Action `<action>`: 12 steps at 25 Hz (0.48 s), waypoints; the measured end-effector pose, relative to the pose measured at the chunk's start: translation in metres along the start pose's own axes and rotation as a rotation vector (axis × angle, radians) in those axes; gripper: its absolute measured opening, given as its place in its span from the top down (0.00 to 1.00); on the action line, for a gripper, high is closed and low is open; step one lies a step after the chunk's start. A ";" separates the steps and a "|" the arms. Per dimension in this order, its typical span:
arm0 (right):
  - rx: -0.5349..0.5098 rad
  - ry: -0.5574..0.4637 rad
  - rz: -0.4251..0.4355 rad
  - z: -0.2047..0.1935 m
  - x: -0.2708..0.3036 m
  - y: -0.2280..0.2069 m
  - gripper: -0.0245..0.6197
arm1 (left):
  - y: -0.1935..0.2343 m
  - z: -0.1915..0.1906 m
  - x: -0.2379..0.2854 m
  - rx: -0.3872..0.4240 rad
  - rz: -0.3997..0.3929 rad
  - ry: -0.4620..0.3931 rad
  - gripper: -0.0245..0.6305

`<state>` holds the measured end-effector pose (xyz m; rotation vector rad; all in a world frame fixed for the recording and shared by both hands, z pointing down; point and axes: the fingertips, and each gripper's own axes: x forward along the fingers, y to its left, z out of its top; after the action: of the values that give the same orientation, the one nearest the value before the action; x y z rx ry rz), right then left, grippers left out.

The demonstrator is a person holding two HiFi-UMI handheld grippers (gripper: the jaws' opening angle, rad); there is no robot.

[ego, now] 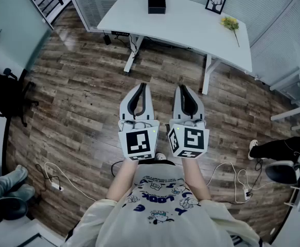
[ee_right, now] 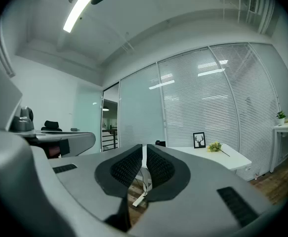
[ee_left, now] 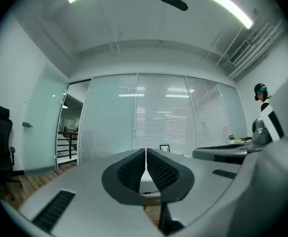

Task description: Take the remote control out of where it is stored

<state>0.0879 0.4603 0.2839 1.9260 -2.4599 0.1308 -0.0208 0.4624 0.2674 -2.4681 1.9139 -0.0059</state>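
A: As I look down, my left gripper [ego: 141, 86] and right gripper [ego: 183, 87] sit side by side over the wood floor [ego: 72, 107]. Both are held level and point at the white bench [ego: 191, 27].
B: Are they open?
A: No. The left jaws are pressed together with nothing in them. The right jaws are together too, and empty.
B: Where is the remote?
A: I cannot tell. No view shows it. On the bench I see a black box [ego: 156, 2] at the far edge, a small picture [ego: 216, 2] and some yellow flowers [ego: 230, 23]. The bench is well away from both grippers.
B: Anything else?
A: A black chair [ego: 5, 91] stands at the left.
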 end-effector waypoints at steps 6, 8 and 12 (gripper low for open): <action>0.001 0.002 -0.004 -0.003 0.006 -0.004 0.89 | -0.001 -0.003 0.007 0.001 -0.006 0.001 0.93; 0.003 0.005 -0.005 -0.003 0.008 -0.004 0.89 | 0.000 -0.003 0.009 -0.001 -0.007 0.001 0.93; 0.012 0.010 -0.003 -0.006 0.013 -0.001 0.89 | 0.005 -0.006 0.012 -0.003 -0.007 0.005 0.93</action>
<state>0.0852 0.4476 0.2906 1.9281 -2.4558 0.1545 -0.0227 0.4494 0.2731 -2.4791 1.9085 -0.0087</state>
